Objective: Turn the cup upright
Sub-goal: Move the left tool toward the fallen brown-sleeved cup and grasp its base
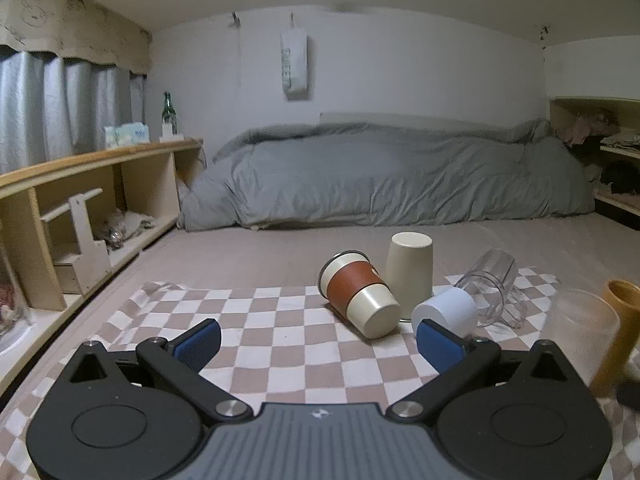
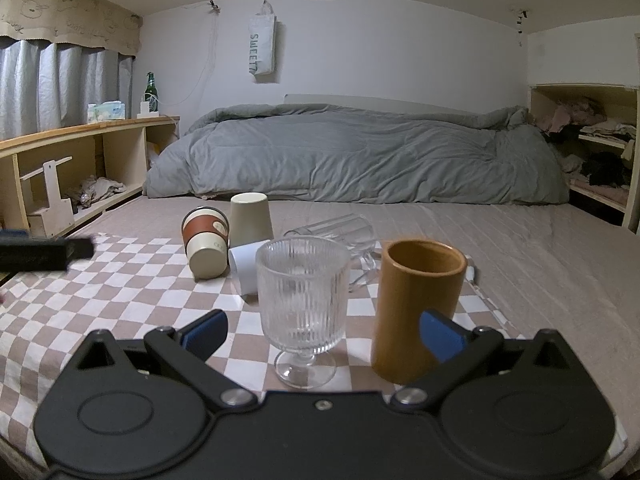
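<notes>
Several cups sit on a checkered cloth (image 1: 260,320). A cream cup with a brown sleeve (image 1: 358,294) (image 2: 206,240) lies on its side. A beige cup (image 1: 410,270) (image 2: 251,216) stands upside down behind it. A small white cup (image 1: 446,310) (image 2: 245,268) lies on its side. A clear glass mug (image 1: 490,286) (image 2: 340,230) lies tipped over. A ribbed glass goblet (image 2: 302,304) and a tan wooden cup (image 2: 416,304) (image 1: 618,328) stand upright. My left gripper (image 1: 318,340) is open and empty, just short of the lying cups. My right gripper (image 2: 322,334) is open, with the goblet between its fingers.
A grey duvet (image 1: 380,176) lies across the back. A wooden shelf (image 1: 92,200) runs along the left, with a green bottle (image 1: 169,112) on top. Shelves with clothes (image 2: 596,152) stand at the right. The left gripper's tip (image 2: 44,254) shows at the right view's left edge.
</notes>
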Demonstrator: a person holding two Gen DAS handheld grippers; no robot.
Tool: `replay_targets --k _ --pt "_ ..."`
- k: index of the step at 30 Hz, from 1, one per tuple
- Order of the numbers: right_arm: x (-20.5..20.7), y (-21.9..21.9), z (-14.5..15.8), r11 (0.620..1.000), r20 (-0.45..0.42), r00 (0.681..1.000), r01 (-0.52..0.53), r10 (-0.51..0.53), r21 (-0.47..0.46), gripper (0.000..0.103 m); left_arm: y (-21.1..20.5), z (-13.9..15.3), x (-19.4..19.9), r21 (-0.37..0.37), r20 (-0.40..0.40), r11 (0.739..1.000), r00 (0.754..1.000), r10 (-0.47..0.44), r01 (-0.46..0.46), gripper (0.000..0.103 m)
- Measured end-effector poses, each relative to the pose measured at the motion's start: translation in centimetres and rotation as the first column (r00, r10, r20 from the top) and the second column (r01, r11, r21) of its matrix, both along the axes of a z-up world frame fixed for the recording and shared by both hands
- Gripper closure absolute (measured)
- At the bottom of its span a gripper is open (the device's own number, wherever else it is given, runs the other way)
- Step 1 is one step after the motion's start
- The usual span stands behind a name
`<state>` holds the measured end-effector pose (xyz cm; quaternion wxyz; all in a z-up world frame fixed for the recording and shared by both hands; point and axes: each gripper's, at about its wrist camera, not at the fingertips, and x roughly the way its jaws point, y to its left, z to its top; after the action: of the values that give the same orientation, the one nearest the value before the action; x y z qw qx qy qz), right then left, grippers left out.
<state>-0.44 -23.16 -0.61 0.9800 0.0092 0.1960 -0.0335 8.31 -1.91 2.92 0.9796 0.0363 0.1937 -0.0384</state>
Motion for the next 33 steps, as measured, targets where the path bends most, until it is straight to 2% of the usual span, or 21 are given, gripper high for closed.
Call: replay_targets --k 7,13,17,24,30,32,33 --pt "-0.1 -0.1 0.0 1.0 0.004 1.0 -0.012 0.012 0.01 0.0 -1.3 -0.4 6.9 -0.063 -0.127 0.998 0.992 -0.019 0.011 0.006" --pt "0.0 -0.2 0.1 0.999 0.005 1.0 -0.026 0.025 0.026 0.0 -2.8 -1.4 12.9 -0.128 -0.224 0.991 0.975 0.002 -0.031 0.01" --pt "0.2 -0.4 0.0 0.999 -0.001 0.999 -0.033 0.033 0.031 0.0 -3.7 -2.3 15.8 -0.143 -0.263 0.987 0.964 0.034 -0.073 0.011" --pt "0.8 -1.0 -0.2 0.998 -0.009 1.0 -0.027 0.027 0.049 0.0 -4.5 -4.6 19.5 -0.151 -0.371 0.98 0.927 0.064 -0.129 0.02" --pt "1.3 -1.5 -0.5 0.997 -0.013 1.0 -0.027 0.028 0.072 0.0 -4.9 -5.7 20.3 -0.154 -0.393 0.978 0.917 0.069 -0.139 0.02" --pt "1.4 -1.6 -0.5 0.996 -0.015 0.999 -0.027 0.029 0.08 0.0 -5.1 -5.9 20.3 -0.163 -0.402 0.98 0.915 0.04 -0.114 0.031" --pt "1.4 -1.6 -0.5 0.996 -0.015 0.999 -0.028 0.03 0.083 0.0 -5.1 -5.9 20.3 -0.181 -0.407 0.978 0.913 0.019 -0.101 0.041"
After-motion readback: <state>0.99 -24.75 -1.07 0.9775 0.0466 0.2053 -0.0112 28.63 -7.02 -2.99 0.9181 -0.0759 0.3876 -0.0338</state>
